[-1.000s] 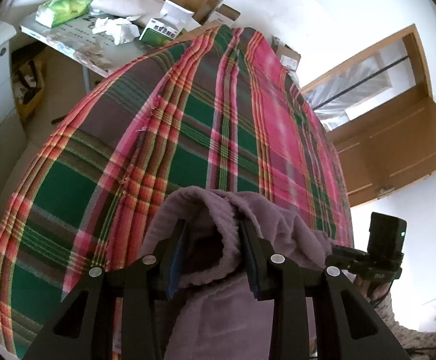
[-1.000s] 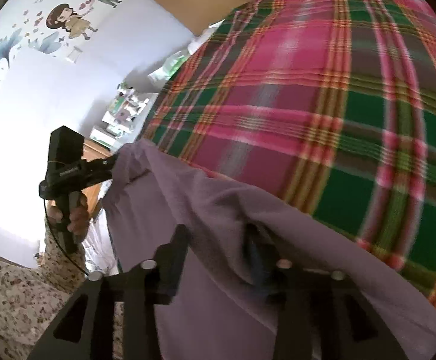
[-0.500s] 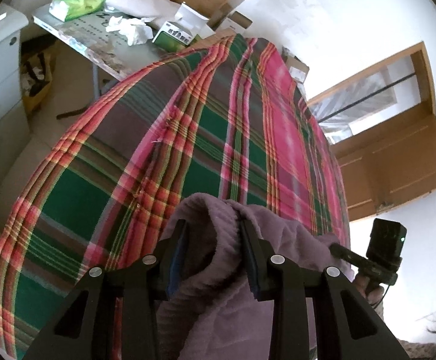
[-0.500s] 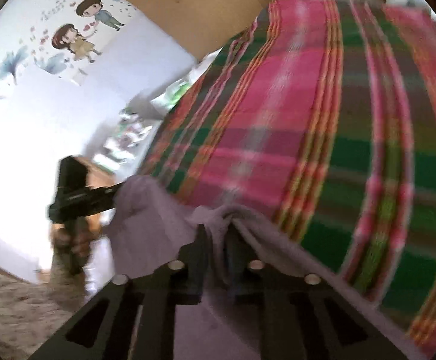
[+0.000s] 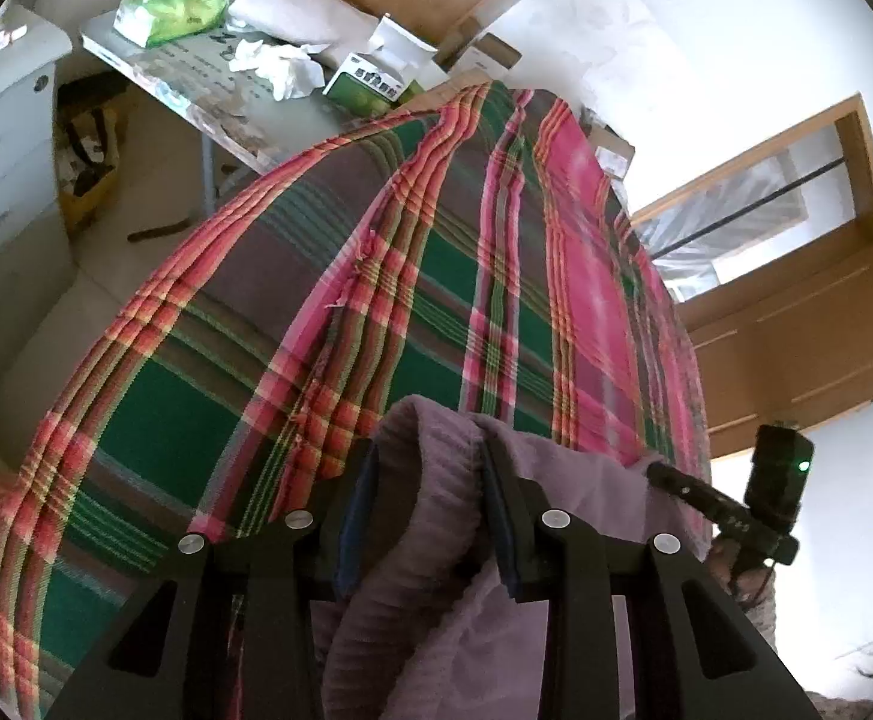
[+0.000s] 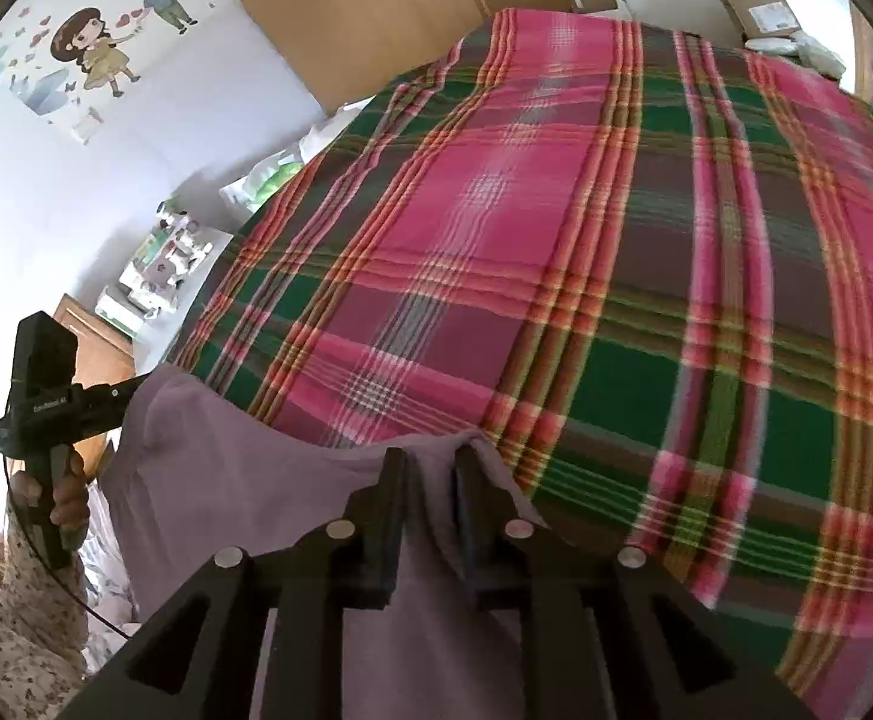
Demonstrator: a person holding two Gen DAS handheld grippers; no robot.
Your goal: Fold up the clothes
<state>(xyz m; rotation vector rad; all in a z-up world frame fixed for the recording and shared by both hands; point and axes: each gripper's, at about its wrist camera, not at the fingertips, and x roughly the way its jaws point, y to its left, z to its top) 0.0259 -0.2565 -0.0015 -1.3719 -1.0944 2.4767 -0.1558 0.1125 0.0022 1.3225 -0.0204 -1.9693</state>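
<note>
A mauve ribbed garment bunches between the black fingers of the left gripper, which pinch a thick fold of its hem, while in the right wrist view the right gripper is clamped on a thinner fold of the same cloth, its fingers now much nearer together than a second ago, when they stood wide with fabric draped loosely over them; the motion blur of half a second ago has largely cleared, and the garment's top edge now runs as a fairly taut line from the right gripper across to the left one, seen at the frame's left edge with the person's hand round its handle. The cloth hangs down from both grippers at the near edge of a bed, its upper edge level with the pink, green and brown plaid bedspread that fills the middle distance. From the left wrist view the bedspread has dropped slightly lower in frame than a second ago. Beyond it, a cluttered side table carries a green tissue pack and crumpled paper; a wooden door stands open to the right, and a cartoon wall sticker marks the far wall
</note>
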